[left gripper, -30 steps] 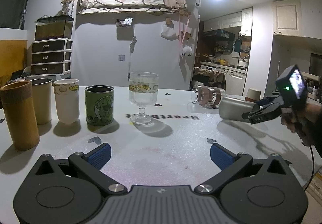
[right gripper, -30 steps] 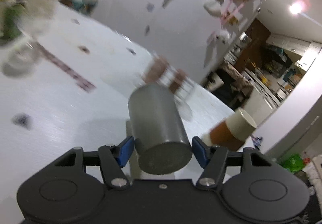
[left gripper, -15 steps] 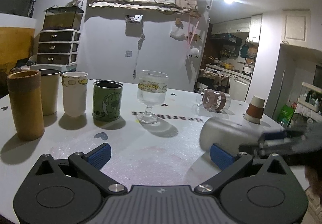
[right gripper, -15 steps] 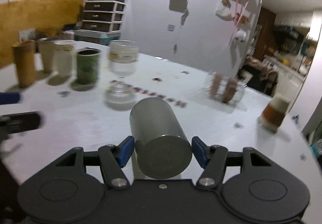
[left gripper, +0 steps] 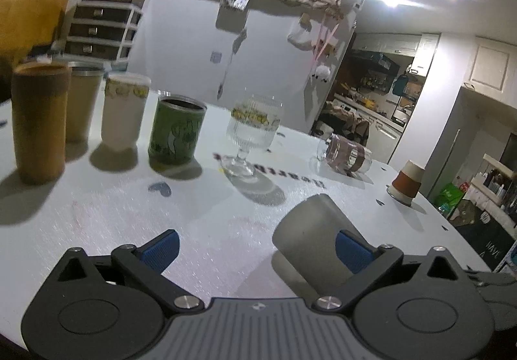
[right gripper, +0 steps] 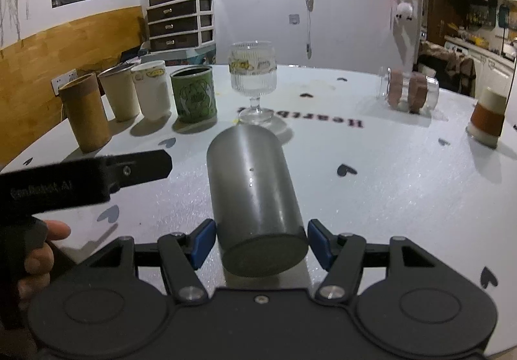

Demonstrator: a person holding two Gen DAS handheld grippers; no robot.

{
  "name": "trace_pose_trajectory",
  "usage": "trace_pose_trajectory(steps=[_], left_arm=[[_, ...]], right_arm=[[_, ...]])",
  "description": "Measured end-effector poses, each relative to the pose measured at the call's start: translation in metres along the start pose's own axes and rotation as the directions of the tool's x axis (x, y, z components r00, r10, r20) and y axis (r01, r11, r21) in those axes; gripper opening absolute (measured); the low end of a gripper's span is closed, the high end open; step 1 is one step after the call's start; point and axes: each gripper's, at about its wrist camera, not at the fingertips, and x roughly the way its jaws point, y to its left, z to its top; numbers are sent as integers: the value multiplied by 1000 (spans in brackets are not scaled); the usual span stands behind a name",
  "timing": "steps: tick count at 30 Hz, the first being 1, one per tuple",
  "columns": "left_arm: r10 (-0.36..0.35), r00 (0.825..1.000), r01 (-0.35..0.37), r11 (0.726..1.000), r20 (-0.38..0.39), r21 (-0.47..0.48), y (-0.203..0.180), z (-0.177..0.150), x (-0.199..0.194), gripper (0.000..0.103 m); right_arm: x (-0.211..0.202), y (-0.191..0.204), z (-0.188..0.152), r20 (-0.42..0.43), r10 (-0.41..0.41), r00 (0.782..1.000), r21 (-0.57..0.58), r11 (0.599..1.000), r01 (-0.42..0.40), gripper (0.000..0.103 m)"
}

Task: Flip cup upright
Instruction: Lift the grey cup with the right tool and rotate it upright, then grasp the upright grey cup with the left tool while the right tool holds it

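Cup (right gripper: 255,195), grey metal, lies horizontal in the right tool (right gripper: 261,243), pinched near its closed base, its long axis running straight ahead along the fingers with the far end toward the stemmed glass (right gripper: 252,82). It hangs just above the desk (right gripper: 404,182), not resting on it as far as I can tell. The left tool (left gripper: 255,247) is spread wide and holds nothing, its right finger just beside the cup's flank. The right hand is plainly nearer; righting it likely means pitching that wrist.
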Motion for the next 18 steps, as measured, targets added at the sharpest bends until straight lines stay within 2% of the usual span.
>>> trace_pose_trajectory(steps=[3,5,7,9,11,15,16,18], left_arm=[[-55,996,49,996,-74,-74,6,6,14,94],[-100,986,83,988,-132,-133,9,9,26,92],[-166,969,125,968,-181,-216,12,10,39,89],[-229,950,155,937,-212,-314,16,9,51,89],[-273,938,183,913,-214,-363,14,6,60,89],[-307,925,194,888,-225,-416,7,1,77,89],[-317,923,200,879,-219,-432,7,0,80,89],[-314,929,204,876,-194,-437,5,-1,85,89]], right_arm=[[0,-1,-2,8,3,1000,6,1000,-3,64],[0,-2,-3,15,6,1000,14,1000,-6,64],[-1,-4,-4,21,12,1000,27,1000,-13,63],[-1,-6,-4,26,19,999,43,999,-20,63],[-1,-7,-5,31,22,999,49,999,-24,63],[-2,-6,-7,41,23,999,36,999,-25,63],[-2,-7,-8,42,25,999,35,999,-26,63],[-3,-8,-9,46,30,998,33,999,-32,63]])
